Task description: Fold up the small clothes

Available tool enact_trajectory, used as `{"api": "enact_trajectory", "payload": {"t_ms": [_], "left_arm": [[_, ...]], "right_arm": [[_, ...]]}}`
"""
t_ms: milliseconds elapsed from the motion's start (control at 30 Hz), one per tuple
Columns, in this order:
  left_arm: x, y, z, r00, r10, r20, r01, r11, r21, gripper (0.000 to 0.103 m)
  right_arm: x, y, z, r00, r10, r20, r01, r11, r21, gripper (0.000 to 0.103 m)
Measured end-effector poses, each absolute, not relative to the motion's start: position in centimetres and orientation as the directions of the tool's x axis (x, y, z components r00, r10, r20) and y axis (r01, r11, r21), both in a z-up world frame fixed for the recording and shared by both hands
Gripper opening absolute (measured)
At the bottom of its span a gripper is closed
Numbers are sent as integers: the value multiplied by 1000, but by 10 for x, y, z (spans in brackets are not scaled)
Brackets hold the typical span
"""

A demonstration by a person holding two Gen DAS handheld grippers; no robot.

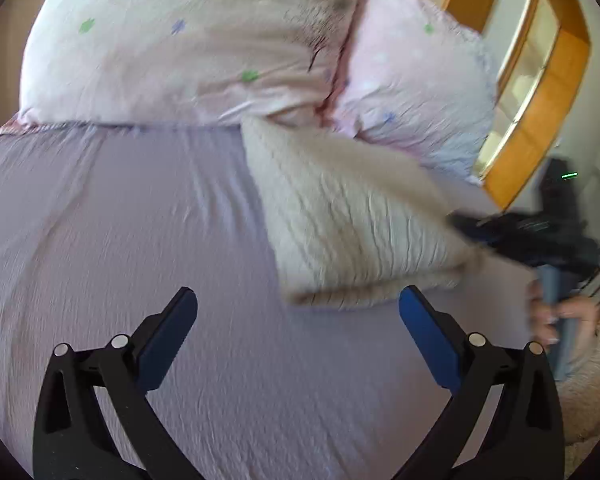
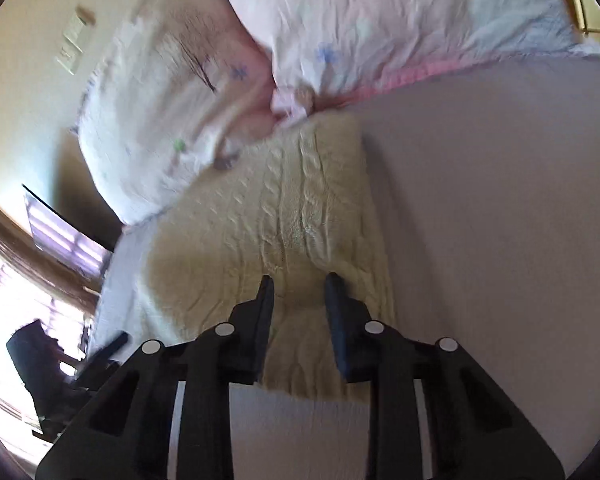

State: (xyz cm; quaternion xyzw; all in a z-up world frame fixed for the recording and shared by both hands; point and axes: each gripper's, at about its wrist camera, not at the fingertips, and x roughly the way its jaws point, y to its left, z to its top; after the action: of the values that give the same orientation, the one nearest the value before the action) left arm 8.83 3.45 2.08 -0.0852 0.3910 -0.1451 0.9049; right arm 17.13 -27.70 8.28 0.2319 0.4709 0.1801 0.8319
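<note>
Both views are smeared by motion blur. In the left wrist view the right gripper (image 1: 500, 236) is a dark streak; whether its fingers grip the sweater (image 1: 352, 224) cannot be told there. The hand (image 1: 556, 316) behind it is blurred and partly cut by the lens rim. The sweater's far corner lies hidden under the pillows (image 1: 204, 52). In the right wrist view the sweater's near edge is covered by the gripper's body, and the dark object (image 2: 36, 364) at lower left is unidentifiable.

Soft daylight fills both fisheye views; the window (image 2: 4, 280) at the right-wrist view's left edge is blown out. Motion blur smears the pillows (image 1: 180, 52), and edges bow.
</note>
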Motion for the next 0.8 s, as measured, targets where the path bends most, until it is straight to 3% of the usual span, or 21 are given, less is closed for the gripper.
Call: {"api": "enact_trajectory", "payload": {"t_ms": [33,67,133,267,533,800], "left_arm": [[88,34,18,649,-313,-694,178,949,-262,101],[88,33,15,642,-295,-707,158,954,-254,101],[90,32,7,625,-257,-737,113,964,-240,101],[92,22,-3,602,-226,-766,101,973,-207,101],[97,-7,-13,595,-67,-801,93,996,-14,101],[99,-8,-13,593,-50,-804,101,995,12,101]], "right_arm": [[157,-279,96,536,495,-684,-113,845,523,67],[153,-280,99,556,484,-675,-128,853,506,98],[131,-276,104,565,471,-678,-169,870,463,100],[110,-243,81,525,275,-805,-147,962,232,102],[106,-212,36,440,115,-891,-160,986,48,102],[99,-212,37,445,119,-887,-154,987,55,102]]}}
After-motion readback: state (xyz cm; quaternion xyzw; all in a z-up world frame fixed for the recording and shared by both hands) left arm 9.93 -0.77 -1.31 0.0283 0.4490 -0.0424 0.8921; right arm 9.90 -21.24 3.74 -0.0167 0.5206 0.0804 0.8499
